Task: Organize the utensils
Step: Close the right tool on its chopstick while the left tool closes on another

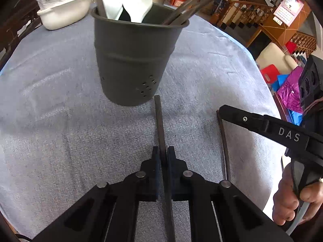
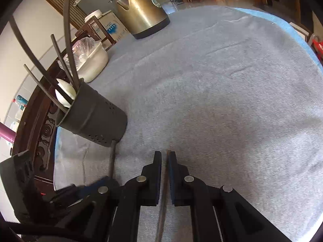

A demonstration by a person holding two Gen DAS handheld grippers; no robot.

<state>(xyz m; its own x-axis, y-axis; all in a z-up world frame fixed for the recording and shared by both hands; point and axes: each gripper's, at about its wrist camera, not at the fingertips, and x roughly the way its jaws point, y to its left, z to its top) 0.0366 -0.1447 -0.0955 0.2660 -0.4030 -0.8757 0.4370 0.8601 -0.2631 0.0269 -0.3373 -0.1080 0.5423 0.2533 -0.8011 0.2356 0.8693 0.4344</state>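
A dark grey utensil holder [image 1: 133, 60] [image 2: 94, 121] stands on the cloth with two white spoons [image 1: 125, 0] [image 2: 65, 92] and several dark chopsticks [image 1: 191, 6] [image 2: 67, 40] in it. My left gripper [image 1: 163, 153] [image 2: 105, 179] is shut on a dark chopstick [image 1: 159, 121] [image 2: 112, 157] whose far end lies close to the holder's base. To its right, my right gripper [image 2: 165, 155] [image 1: 221, 110] is shut on another thin chopstick [image 2: 164, 181] [image 1: 224, 141].
A blue-grey cloth [image 2: 222, 100] covers the round table. A brass kettle [image 2: 141, 10] stands at the far side, and a white tub [image 1: 62, 12] [image 2: 92, 64] with a plastic bag sits behind the holder. A person's hand [image 1: 292, 197] grips the right tool.
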